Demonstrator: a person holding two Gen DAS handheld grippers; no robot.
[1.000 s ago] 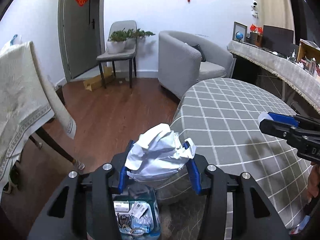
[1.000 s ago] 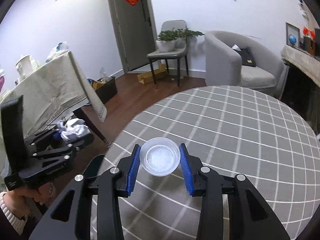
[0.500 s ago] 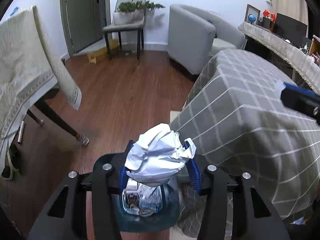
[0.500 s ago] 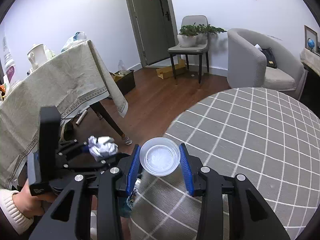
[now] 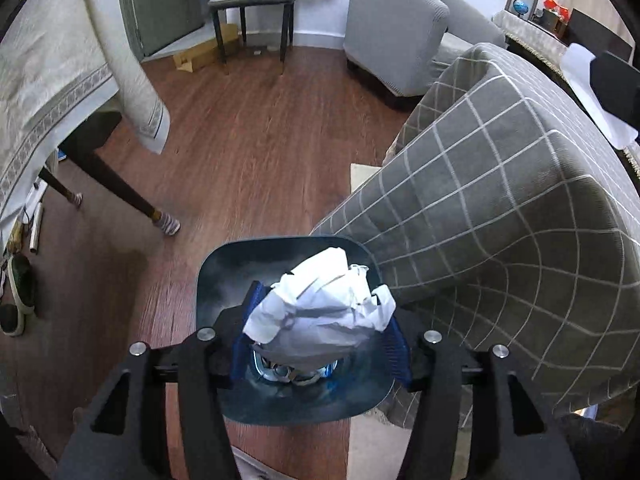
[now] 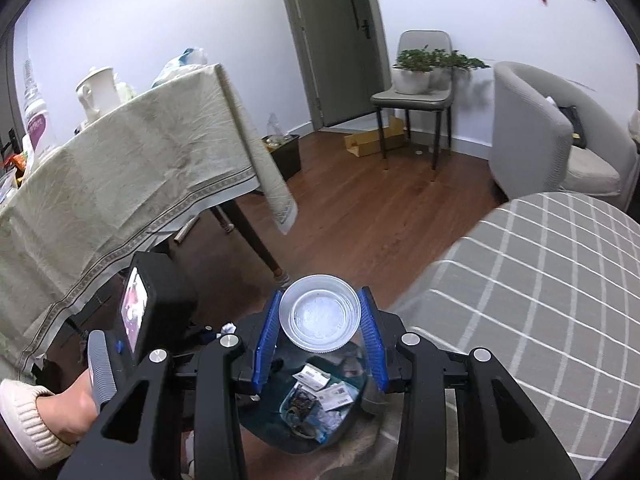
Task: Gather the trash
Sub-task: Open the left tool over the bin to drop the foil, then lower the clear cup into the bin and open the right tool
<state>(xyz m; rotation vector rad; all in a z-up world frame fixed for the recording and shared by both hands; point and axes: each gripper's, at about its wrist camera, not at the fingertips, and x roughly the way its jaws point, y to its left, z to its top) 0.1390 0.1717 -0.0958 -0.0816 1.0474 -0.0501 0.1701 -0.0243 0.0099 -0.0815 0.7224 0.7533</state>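
Crumpled white paper ball [image 5: 320, 312] clenched in left gripper [image 5: 320, 340] jaws; clear round plastic lid [image 6: 319, 312] gripped in right gripper [image 6: 320, 340], above dark blue bin [image 5: 224, 272]; grey checked tabletop [image 5: 500, 200], wooden floor [image 5: 248, 140].

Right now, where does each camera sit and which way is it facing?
Left wrist: on the left gripper, tilted down at the dark blue trash bin; its blue-padded fingers clamp a crumpled white paper ball.
Right wrist: on the right gripper, facing the room and down; it clamps a clear plastic cup; the left hand shows.
Shared: bin, grey checked tablecloth.
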